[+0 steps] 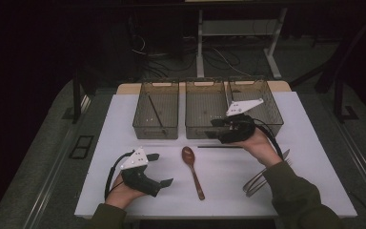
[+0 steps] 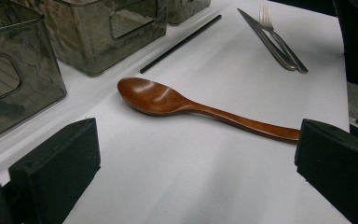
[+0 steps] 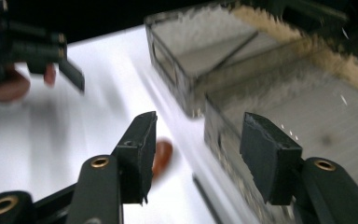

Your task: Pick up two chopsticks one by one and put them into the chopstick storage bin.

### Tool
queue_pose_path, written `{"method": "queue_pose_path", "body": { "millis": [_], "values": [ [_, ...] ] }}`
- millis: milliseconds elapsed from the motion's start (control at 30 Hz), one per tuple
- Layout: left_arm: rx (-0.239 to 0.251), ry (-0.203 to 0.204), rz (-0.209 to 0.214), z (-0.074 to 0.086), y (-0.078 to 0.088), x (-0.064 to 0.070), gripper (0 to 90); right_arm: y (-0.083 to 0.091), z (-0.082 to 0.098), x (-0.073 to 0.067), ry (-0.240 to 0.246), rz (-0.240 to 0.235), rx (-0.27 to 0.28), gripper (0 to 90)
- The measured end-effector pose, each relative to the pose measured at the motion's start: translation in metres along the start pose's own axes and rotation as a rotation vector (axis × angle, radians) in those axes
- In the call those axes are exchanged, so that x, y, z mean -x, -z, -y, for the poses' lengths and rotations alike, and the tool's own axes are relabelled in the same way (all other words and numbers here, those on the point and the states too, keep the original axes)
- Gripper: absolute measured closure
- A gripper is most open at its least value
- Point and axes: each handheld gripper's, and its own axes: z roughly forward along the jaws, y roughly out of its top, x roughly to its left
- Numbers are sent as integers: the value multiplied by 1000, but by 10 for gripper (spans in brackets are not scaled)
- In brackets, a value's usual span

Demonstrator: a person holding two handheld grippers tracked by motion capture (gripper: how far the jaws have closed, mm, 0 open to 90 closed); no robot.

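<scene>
while the left gripper [image 1: 159,169] gapes wide, right gripper [image 3: 193,149] (jaws apart, empty) hovers by bin's edge [image 1: 205,130].

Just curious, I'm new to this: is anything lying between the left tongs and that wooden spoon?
Nothing visible. Between the open left tongs and the wooden spoon there is only bare white table.

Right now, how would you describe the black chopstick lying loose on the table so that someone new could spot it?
Start at the row of three smoky clear bins at the far side of the white table. Just in front of the middle bin lies a thin black chopstick, running parallel to the bins' front walls. Unlike the wooden spoon beside it, it is straight, black and very slim.
</scene>
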Motion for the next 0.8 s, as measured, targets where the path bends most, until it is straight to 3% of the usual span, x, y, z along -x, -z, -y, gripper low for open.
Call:
{"method": "queue_pose_path", "body": {
  "millis": [267,533,800],
  "values": [
    [-6,-1,0,0,-2,0,0,28,37,14,-3,-5,-50,555],
    [-6,-2,-2,0,-1,0,0,41,73,37,-30,-14,-137,630],
    [-6,-6,1,0,-1,0,0,44,95,60,-42,51,-215,668]
  ]
}}
